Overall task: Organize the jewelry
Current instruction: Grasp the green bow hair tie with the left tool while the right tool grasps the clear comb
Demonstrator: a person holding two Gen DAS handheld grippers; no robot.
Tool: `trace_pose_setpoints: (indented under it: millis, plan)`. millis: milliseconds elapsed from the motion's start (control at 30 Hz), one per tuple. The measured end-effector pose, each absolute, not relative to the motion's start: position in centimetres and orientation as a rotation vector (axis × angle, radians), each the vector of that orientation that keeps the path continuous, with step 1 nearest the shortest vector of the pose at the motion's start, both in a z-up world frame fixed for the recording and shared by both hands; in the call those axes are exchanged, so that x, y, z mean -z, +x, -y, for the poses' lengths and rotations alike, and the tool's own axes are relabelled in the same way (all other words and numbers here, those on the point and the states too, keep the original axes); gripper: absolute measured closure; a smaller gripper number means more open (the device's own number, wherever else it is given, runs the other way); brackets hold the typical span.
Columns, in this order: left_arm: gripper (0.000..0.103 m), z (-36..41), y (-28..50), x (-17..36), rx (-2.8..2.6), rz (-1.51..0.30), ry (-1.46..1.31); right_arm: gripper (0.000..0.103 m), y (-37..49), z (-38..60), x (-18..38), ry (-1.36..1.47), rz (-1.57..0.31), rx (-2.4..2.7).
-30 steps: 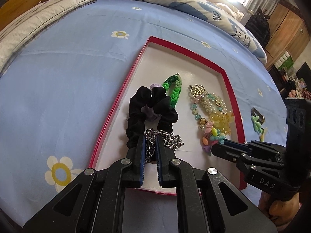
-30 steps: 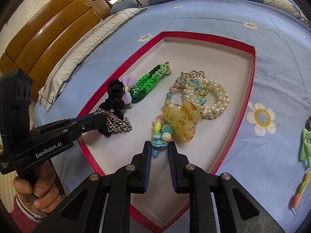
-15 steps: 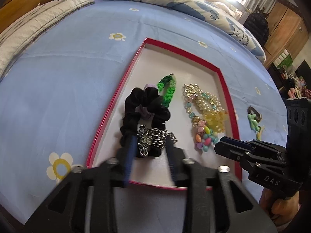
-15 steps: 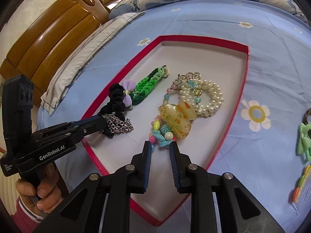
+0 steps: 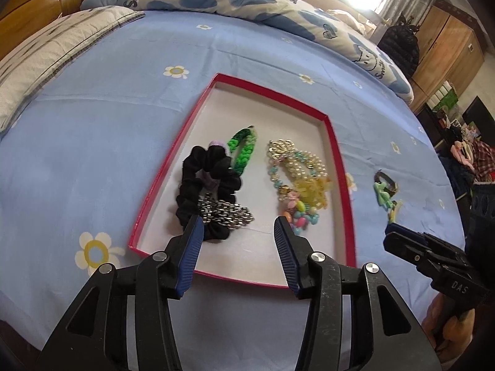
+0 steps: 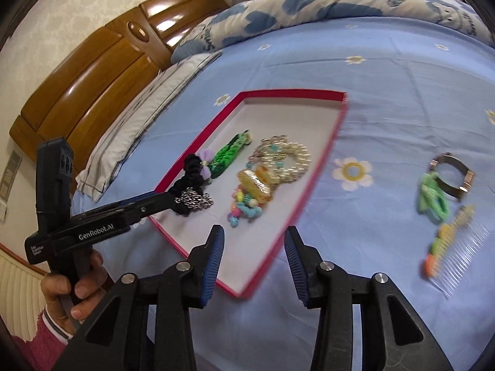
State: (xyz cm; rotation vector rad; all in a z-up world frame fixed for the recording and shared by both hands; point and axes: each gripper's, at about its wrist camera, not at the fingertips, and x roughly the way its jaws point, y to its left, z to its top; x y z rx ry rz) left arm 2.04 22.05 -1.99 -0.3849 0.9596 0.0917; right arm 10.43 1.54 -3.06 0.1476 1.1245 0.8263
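Red-rimmed and white inside, the shallow tray [image 5: 337,167] lies flat on the blue flowered bedsheet [image 5: 92,130] and holds the sorted jewelry. Directly ahead of the left gripper [image 5: 238,225] a silver chain [image 5: 225,213] is heaped on the near end of a black scrunchie [image 5: 204,182]; the chain sits between the two spread fingertips and just beyond them, touching neither as far as can be seen. The left jaws stand wide apart and hold nothing. Beyond the scrunchie lie a lilac bow [image 6: 204,158] and a green braided band [image 5: 243,151], the band angled away from the fingers. Ahead of the right-hand fingertip of this gripper rests a cluster of pearl bracelets with a gold crown charm [image 5: 297,164], a yellow translucent clip [image 5: 312,190] and pastel beads [image 5: 300,218] (blurred, details uncertain).

The right gripper [image 6: 254,238] hovers over the near corner of the tray, jaws likewise spread and empty. Outside the tray, on the sheet off to the right of its fingers, lie a metal cuff bangle [image 6: 453,176], a green knitted piece [image 6: 431,196] touching it, and nearer, a clear comb with coloured trim [image 6: 454,244]. A wooden headboard [image 6: 102,61] and a patterned quilt [image 6: 309,3] lie far beyond.
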Motion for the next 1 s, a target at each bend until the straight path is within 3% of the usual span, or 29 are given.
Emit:
trace_pose_setpoints:
  millis: [1000]
  plan:
    - [0.054,-9.9,4.9,0.1,0.127,-0.983,-0.257,0.057,11.2,14.9,4.5,0.319,-1.089,-0.5]
